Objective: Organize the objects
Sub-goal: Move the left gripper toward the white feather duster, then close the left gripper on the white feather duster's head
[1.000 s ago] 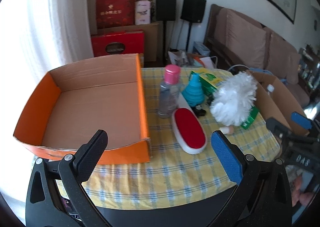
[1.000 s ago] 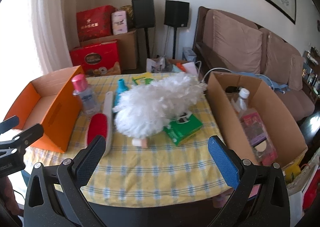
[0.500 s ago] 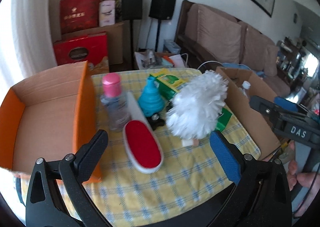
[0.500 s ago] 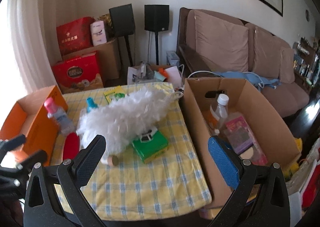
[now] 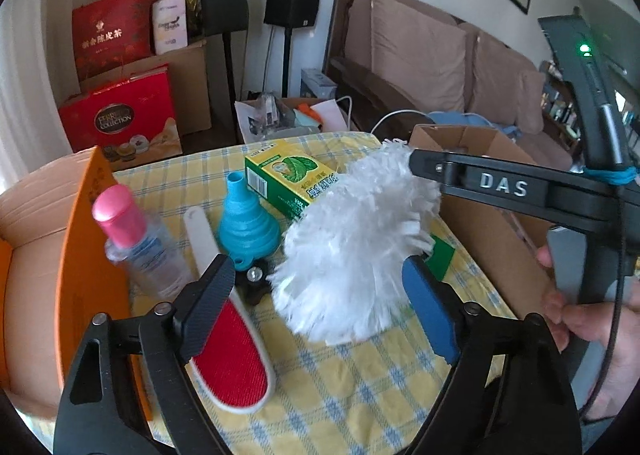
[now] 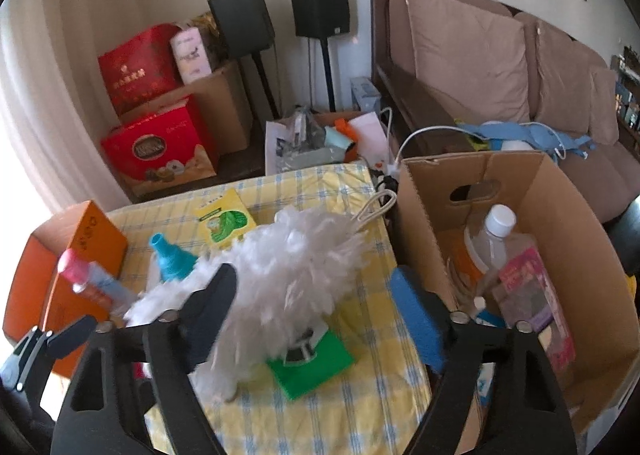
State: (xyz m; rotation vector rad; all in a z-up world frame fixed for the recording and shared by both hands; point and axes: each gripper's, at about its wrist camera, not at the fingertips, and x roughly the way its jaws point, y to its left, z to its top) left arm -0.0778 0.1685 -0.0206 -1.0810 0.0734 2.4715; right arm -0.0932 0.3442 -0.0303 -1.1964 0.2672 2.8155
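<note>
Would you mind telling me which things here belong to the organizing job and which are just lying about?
Job: white duster, teal funnel, pink-capped bottle, red lint brush, green box, orange box, brown carton.
Lying about: speakers, red gift boxes, sofa.

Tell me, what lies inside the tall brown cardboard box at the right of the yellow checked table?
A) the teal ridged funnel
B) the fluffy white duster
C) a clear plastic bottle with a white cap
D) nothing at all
C: the right wrist view shows a clear plastic bottle with a white cap standing inside the tall brown cardboard box, beside a pink packet.
</note>
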